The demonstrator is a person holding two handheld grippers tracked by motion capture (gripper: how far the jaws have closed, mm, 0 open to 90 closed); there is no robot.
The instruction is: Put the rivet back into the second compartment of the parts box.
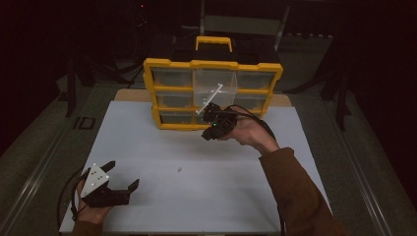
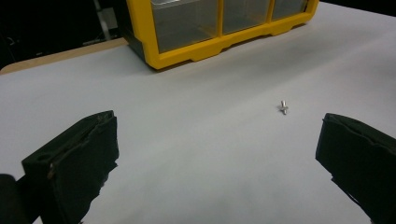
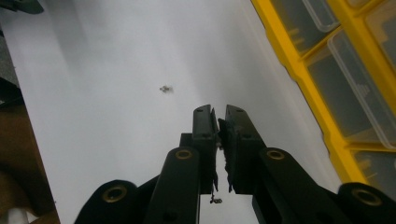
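High view: small silvery metal screw (image 1: 180, 169) lies on the matte white worktop (image 1: 162, 142), between the spread left gripper (image 1: 120, 178) and the pressed-together right gripper (image 1: 209, 114), whose fingers hold nothing.

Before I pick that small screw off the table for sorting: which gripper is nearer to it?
Left. The left gripper sits low beside the screw; the right gripper is up by the yellow organizer.

A clear plastic drawer (image 1: 215, 87) is standing pulled out of the yellow organizer's (image 1: 169, 63) middle column, tilted upward, hanging in front of the neighbouring drawers above the bench (image 1: 147, 147).
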